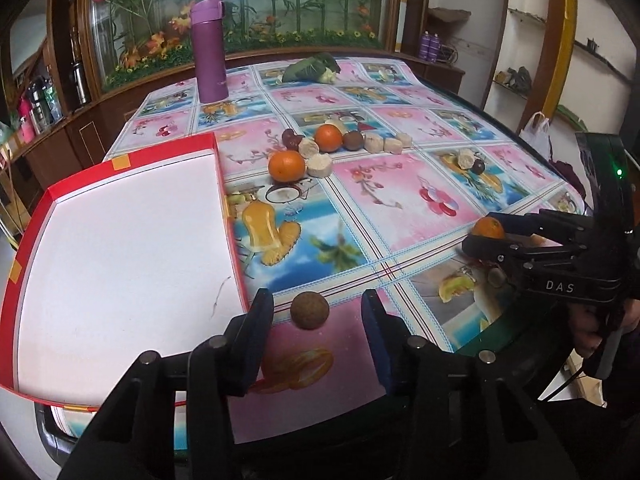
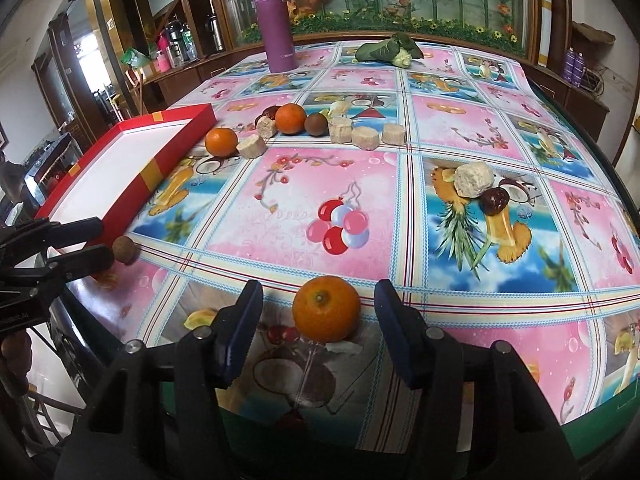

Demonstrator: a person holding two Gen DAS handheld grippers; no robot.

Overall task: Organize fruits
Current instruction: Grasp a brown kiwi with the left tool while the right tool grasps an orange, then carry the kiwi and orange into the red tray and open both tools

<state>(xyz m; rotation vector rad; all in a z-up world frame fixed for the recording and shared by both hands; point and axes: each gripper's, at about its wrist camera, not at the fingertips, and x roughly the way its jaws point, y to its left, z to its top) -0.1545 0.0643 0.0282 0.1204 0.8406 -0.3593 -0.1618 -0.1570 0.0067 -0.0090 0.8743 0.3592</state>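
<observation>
While the small brown fruit (image 1: 309,311) sits on the desk (image 1: 360,200) directly ahead of the left tool (image 1: 318,312), between its spread, released fingers and just right of the red tray (image 1: 120,240), the right tool (image 2: 320,312) likewise brackets an orange (image 2: 326,308), released, both held low and level.

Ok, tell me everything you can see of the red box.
The red box is a shallow rectangular tray, apparently cardboard, with low red walls, orange-yellow tape patches and a plain white, empty floor. It lies flat at the table's near left corner, overhanging the edge. The small brown round fruit sits just off its near corner, apparently apart. Neither claw touches it.
</observation>
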